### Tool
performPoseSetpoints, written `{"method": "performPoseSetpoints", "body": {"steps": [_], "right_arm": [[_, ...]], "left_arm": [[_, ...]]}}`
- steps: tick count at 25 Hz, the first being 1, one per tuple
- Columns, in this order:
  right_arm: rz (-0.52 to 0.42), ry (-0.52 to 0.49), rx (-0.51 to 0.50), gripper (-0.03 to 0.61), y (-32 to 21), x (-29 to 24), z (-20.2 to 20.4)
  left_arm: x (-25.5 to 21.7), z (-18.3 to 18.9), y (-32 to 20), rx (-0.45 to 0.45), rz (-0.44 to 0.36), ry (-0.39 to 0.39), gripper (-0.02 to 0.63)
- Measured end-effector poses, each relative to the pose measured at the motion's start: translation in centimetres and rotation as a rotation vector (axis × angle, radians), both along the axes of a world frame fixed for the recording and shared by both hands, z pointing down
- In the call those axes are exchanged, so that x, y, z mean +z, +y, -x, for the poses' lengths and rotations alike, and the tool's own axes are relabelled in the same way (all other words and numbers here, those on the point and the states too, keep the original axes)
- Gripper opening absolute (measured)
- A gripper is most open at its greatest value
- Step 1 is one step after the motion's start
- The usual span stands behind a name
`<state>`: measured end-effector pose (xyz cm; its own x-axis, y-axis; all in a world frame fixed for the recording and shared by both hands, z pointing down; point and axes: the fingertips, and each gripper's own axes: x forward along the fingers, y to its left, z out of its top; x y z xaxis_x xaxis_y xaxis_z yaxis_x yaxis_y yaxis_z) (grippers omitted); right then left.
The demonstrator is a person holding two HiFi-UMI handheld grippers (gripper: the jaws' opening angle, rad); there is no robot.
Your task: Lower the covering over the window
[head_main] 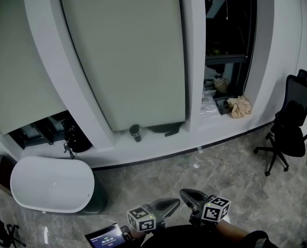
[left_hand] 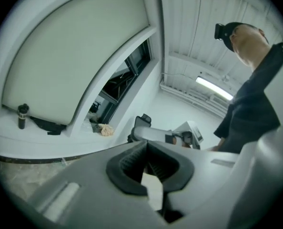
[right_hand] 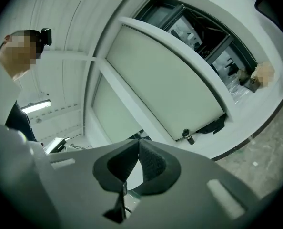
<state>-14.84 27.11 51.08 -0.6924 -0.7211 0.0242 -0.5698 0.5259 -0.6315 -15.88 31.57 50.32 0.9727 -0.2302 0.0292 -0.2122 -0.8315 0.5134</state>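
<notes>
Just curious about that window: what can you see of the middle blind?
The middle blind is a plain, pale grey-green sheet, smooth like fabric, hanging flat between white posts. It covers nearly the whole pane, its bottom edge just above the sill. A small dark bottle stands on the sill at that edge, and a flat dark thing lies under it.

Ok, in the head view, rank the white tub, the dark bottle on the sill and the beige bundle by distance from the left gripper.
1. white tub: on the floor, to the left of the left gripper.
2. dark bottle: on the sill, straight ahead.
3. beige bundle: at the foot of the uncovered window, ahead and to the right.
</notes>
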Motion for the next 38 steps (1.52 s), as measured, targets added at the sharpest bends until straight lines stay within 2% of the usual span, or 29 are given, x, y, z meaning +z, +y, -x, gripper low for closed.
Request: {"method": "performPoseSetpoints", "body": {"steps": [4, 6, 11, 15, 23, 29, 38], "right_arm": [[-0.034, 0.012, -0.014, 0.008, 0.7, -1.3, -1.5], [-0.039, 0.024, -0.024, 0.008, 1.2, -1.5, -2.4], [-0.043, 0.019, -0.033, 0.008, 1.9, -1.5, -4.8], [-0.042, 0.02, -0.068, 0.008, 2.7, -1.6, -5.4], [-0.036, -0.004, -0.091, 0.008, 2.6, -1.2, -6.2], [-0.05, 0.018, -0.123, 0.008, 2.6, -1.3, -5.2], [-0.042, 0.029, -0.116, 0.008, 2.1, -0.8, -5.4]], "left_arm": [[-0.3, -1.3, -1.3, -0.113, -0.021, -0.032, 0.0], [-0.3, -2.4, -1.3, -0.142, -0.017, -0.038, 0.0], [-0.1, -5.0, -0.1, -0.135, 0.0, -0.04, 0.0], [-0.4, -6.0, 0.4, -0.165, -0.008, -0.05, 0.0], [0.0, -6.6, 0.3, -0.195, -0.006, -0.066, 0.0], [0.3, -6.2, 0.2, -0.208, 0.005, -0.073, 0.0], [0.8, -6.0, -0.4, -0.22, 0.014, -0.062, 0.0]]}}
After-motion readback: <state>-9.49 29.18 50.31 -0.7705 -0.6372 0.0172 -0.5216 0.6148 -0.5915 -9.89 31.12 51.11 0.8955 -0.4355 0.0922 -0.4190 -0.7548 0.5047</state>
